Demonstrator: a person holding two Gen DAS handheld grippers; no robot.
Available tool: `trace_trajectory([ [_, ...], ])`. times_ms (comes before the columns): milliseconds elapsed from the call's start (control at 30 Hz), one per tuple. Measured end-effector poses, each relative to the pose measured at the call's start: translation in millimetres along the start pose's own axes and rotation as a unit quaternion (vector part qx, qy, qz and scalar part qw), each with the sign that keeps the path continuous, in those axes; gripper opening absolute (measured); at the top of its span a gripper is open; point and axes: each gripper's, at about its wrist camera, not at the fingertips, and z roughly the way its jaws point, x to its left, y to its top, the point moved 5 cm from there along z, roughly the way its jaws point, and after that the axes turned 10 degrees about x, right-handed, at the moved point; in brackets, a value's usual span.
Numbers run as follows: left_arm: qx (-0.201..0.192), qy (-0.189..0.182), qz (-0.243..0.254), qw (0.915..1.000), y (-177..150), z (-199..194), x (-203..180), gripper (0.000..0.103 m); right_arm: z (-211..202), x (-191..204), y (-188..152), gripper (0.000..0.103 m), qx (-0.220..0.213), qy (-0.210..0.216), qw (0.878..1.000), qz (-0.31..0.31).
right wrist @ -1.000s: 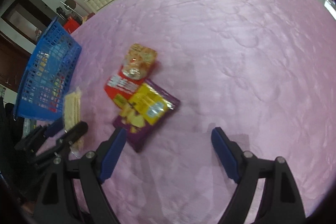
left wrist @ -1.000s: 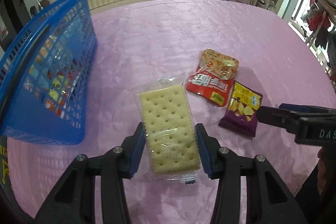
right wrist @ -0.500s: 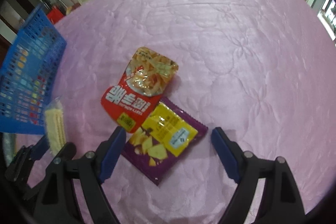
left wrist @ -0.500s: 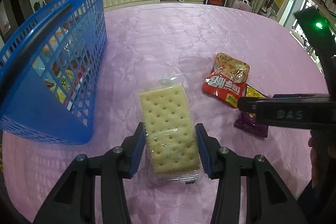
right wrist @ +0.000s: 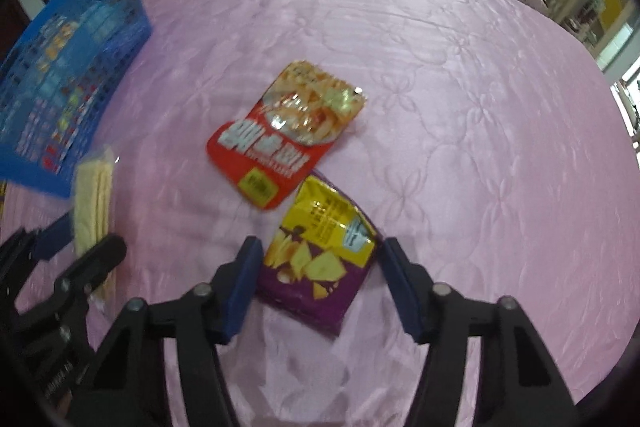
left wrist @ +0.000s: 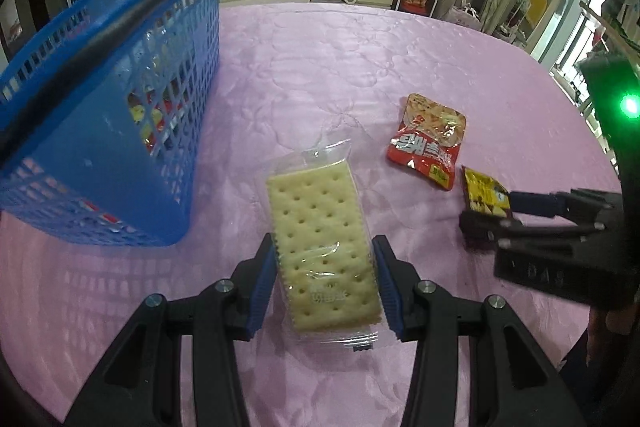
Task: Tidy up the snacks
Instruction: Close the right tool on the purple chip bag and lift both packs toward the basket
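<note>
Crackers [left wrist: 323, 239] in a clear wrapper are clamped between the blue pads of the left hand-held gripper [left wrist: 325, 281], so that one is closed on the pack, with the far end of the pack sticking out ahead of the fingertips. The pack looks to be held just above the pink quilted surface [left wrist: 360, 67], though contact can't really be judged. Off to the left of that gripper and slightly ahead, a blue basket [left wrist: 120, 107] is seen tilted, with a few colourful packets visible through its mesh.

Over on the other side, the right hand-held gripper [right wrist: 318, 285] is spread open around a purple and yellow chip bag [right wrist: 320, 263]. The bag is straddled by the two pads and a gap is left on each side, so nothing is being squeezed yet. Just ahead of that bag, a red snack pouch [right wrist: 288, 139] is lying flat, its near corner touching or slightly overlapping the chip bag.
</note>
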Motion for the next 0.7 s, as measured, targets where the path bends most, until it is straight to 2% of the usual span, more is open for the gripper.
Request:
trace_trajectory([
  [167,-0.011,0.010,0.005,0.9999,-5,-17,-9,0.044,-15,-1,-29,0.063,-0.024,0.026,0.999,0.001],
  [233,-0.020,0.021,0.009,0.9995,-5,-27,-12,0.044,-30,-5,-40,0.063,-0.041,0.030,0.999,-0.001],
  [433,-0.050,0.019,0.016,0.9984,-4,-62,-22,0.044,-86,3,-59,0.063,-0.100,0.037,0.994,-0.026],
  [700,-0.108,0.031,0.041,0.9928,4,-120,-23,0.044,-148,33,-36,0.063,-0.171,0.049,0.980,-0.084],
])
